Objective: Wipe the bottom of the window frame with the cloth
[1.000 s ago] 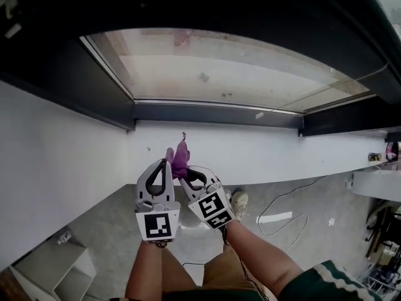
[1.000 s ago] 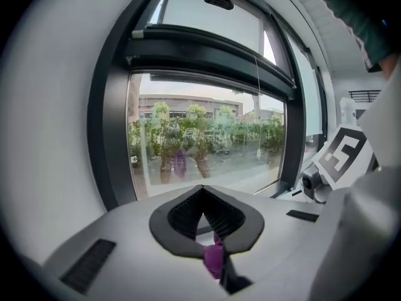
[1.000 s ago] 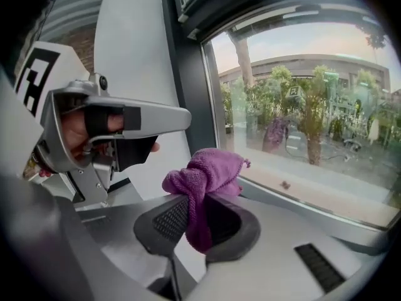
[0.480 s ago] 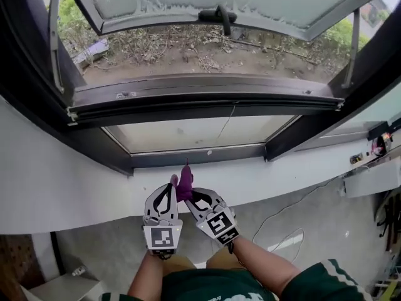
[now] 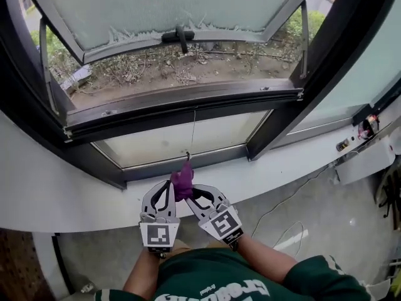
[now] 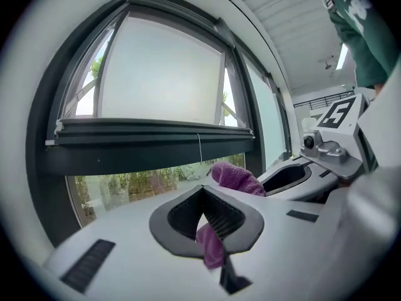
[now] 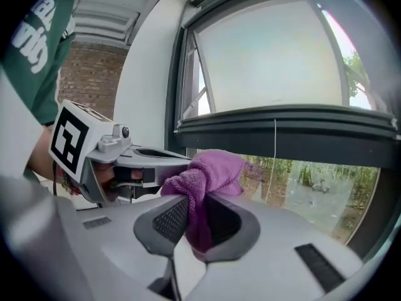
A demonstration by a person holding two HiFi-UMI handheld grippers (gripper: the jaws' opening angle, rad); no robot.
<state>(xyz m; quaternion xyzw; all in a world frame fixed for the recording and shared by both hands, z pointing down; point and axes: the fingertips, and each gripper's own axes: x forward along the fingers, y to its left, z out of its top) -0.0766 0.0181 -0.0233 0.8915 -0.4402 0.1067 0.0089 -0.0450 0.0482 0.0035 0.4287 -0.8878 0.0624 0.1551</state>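
The left gripper is pressing its two jaws together on a fold of the small purple terry cloth. The right gripper is clamping the same cloth from the other side. The cloth is bunching up in a lump between the two sets of tips, which are sitting just beside each other.

Both grippers are hovering in front of the white wall ledge, below the dark metal bottom rail of the window frame. The cloth is staying clear of the rail.

Above the rail, the frosted-glass sash is standing tilted outward, showing dry ground and greenery outside. A thin white cord is hanging down from the rail across the lower fixed pane.
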